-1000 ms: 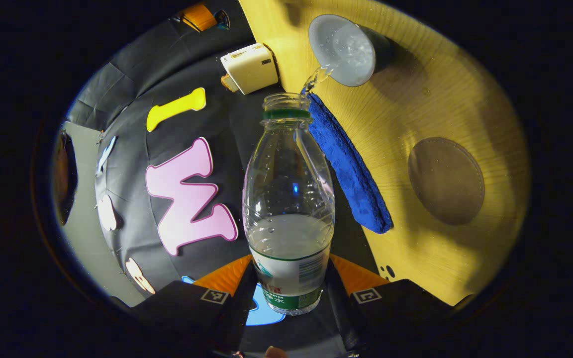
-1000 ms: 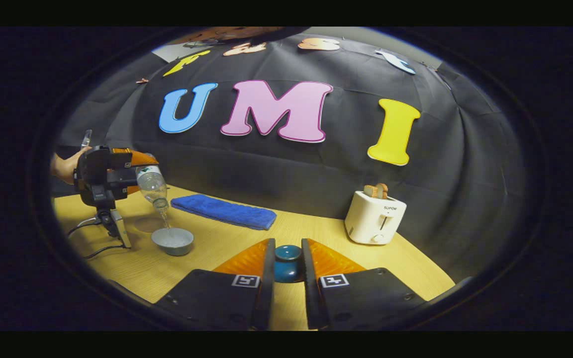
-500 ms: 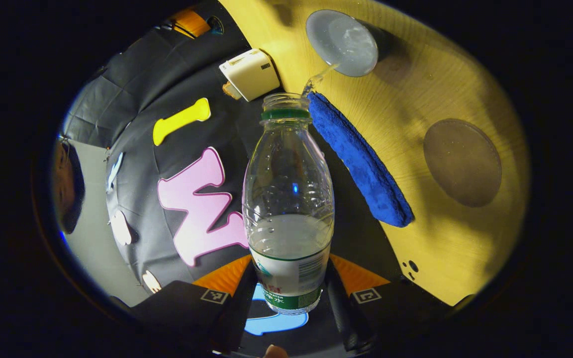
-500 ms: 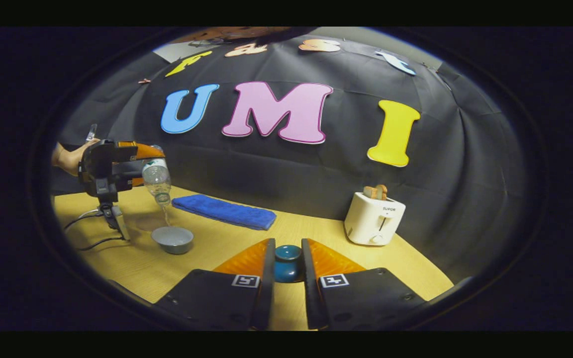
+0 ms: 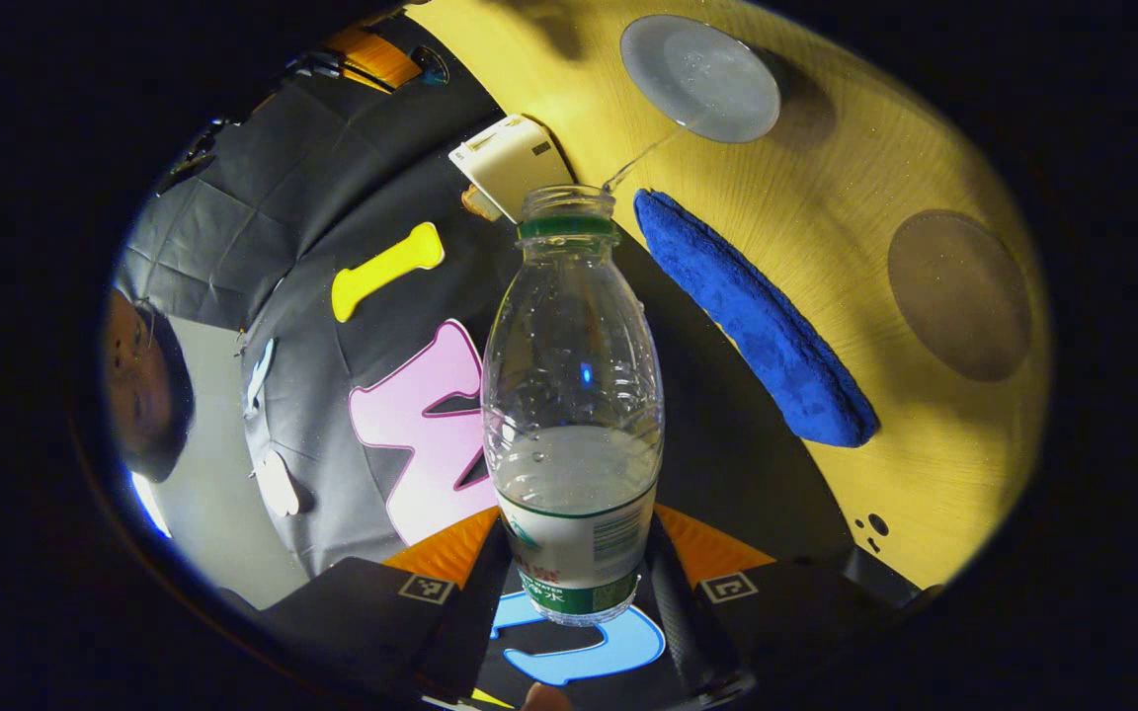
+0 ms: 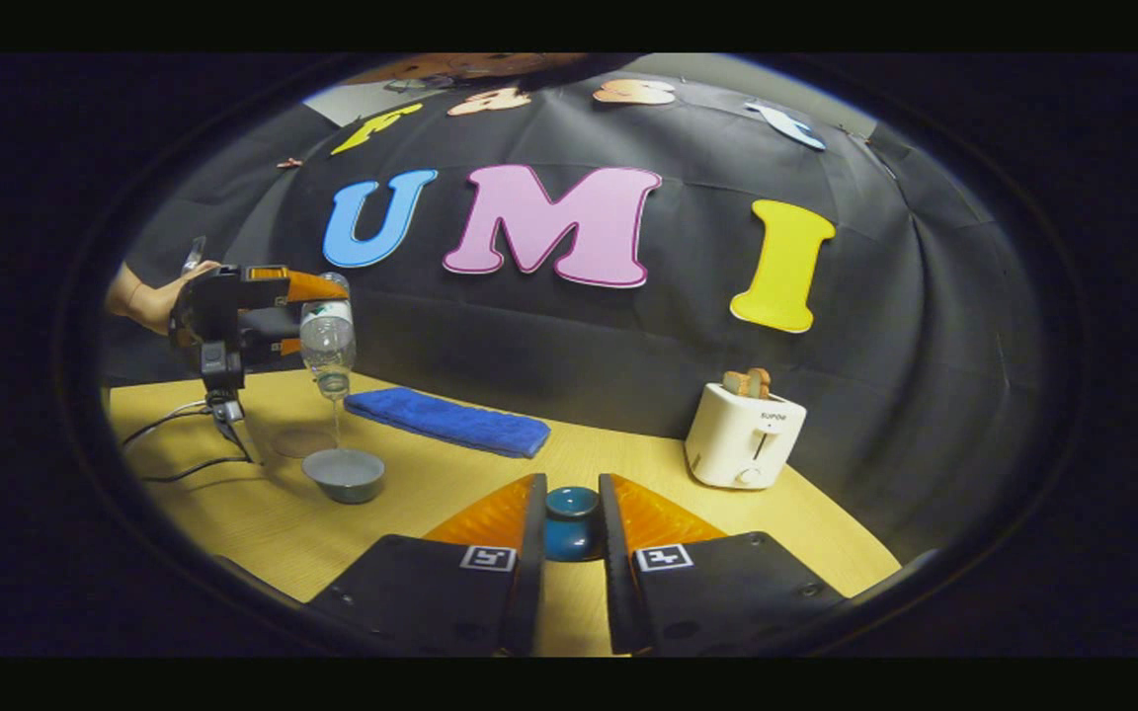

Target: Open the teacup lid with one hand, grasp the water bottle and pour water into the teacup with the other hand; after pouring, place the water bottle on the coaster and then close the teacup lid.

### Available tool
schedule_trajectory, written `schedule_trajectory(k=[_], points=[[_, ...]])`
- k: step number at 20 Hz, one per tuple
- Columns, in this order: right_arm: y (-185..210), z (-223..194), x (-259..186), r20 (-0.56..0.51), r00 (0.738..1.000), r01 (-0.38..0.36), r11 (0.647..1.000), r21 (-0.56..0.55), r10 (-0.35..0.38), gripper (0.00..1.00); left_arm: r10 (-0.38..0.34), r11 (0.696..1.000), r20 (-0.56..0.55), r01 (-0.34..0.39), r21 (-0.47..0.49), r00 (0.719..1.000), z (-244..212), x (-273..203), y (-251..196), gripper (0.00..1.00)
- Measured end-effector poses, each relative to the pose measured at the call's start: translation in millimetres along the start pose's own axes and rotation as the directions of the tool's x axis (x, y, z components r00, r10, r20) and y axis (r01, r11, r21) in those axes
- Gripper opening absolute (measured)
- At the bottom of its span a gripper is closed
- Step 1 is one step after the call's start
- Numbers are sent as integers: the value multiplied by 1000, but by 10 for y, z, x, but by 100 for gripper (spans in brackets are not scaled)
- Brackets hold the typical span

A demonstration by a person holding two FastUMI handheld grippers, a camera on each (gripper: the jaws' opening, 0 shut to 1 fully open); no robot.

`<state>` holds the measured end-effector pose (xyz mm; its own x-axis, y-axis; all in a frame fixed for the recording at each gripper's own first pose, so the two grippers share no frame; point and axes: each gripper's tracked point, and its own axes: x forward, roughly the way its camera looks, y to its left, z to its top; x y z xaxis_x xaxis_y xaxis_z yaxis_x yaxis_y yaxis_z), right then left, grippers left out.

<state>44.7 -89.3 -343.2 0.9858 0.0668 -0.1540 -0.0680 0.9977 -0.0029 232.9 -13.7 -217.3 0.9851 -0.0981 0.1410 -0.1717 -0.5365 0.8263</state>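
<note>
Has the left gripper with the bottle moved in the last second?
Yes. In the right gripper view, the left gripper and water bottle rose, farther above the teacup.

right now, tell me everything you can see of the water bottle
The bottle is clear ribbed plastic with a green neck ring, no cap, and a white and green label near its base. The left hand-held gripper clamps it at the label, both fingers pressing its sides. It hangs above the table, tipped steeply mouth-down, partly filled with water, and a thin stream runs from its mouth into the teacup. In the right gripper view it hangs over the cup, near the blue towel.
</note>
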Motion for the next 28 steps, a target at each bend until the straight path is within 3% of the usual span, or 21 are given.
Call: schedule_trajectory(k=[2,3,5,9,11,12,14,15,16,18,19,20,22,23,24,25,26,27,28], points=[[0,0,-2,1,1000,2,1000,1,-2,34,7,1000,7,-7,2,1000,11,4,25,75],[3,-3,1,1,1000,3,1000,-1,-3,29,7,1000,8,-7,1,1000,11,6,30,75],[2,-14,6,-1,1000,2,1000,-1,-2,34,3,1000,9,-3,-3,1000,22,10,22,75],[9,-10,13,-2,1000,4,1000,5,-4,34,-9,1000,2,9,-14,1000,10,10,-8,75],[20,4,15,-1,1000,6,1000,7,-6,34,-25,998,-9,24,-56,1000,-10,8,-29,75],[25,4,18,-2,1000,7,1000,7,-7,24,-32,996,-12,31,-86,999,-10,12,-39,75],[32,0,25,-4,1000,8,1000,5,-8,24,-43,989,-15,40,-143,999,-7,-1,-22,75],[37,1,33,-6,1000,8,1000,5,-8,34,-55,982,-20,51,-180,998,-13,-2,-27,75],[42,8,27,-5,1000,10,1000,6,-10,24,-83,965,-29,73,-253,996,-34,-25,-66,75],[57,15,46,-4,1000,12,1000,8,-12,29,-147,899,-40,116,-421,988,-53,-69,-168,75],[67,3,55,-7,1000,14,1000,8,-14,24,-196,821,-46,138,-554,980,-57,-147,-248,74],[100,-5,77,-11,1000,12,1000,9,-12,24,-236,723,-49,142,-676,970,-73,-219,-285,75],[136,0,85,-13,1000,9,1000,9,-9,24,-304,551,-45,137,-823,952,-80,-304,-408,75],[166,10,95,-13,1000,7,1000,7,-7,29,-335,428,-37,117,-896,941,-65,-345,-462,75],[193,23,105,-13,1000,5,1000,7,-5,34,-352,268,-20,80,-960,936,-65,-375,-469,75],[224,29,108,-13,1000,2,1000,7,-2,24,-352,174,-10,54,-983,936,-58,-366,-455,75],[248,34,117,-13,1000,0,1000,6,1,24,-348,47,10,28,-998,938,-78,-387,-418,75],[263,40,122,-13,1000,-1,1000,7,2,34,-344,-52,29,12,-999,939,-74,-392,-422,75],[289,35,129,-14,1000,-4,1000,10,4,29,-336,-182,52,-10,-983,940,3,-394,-445,75]])
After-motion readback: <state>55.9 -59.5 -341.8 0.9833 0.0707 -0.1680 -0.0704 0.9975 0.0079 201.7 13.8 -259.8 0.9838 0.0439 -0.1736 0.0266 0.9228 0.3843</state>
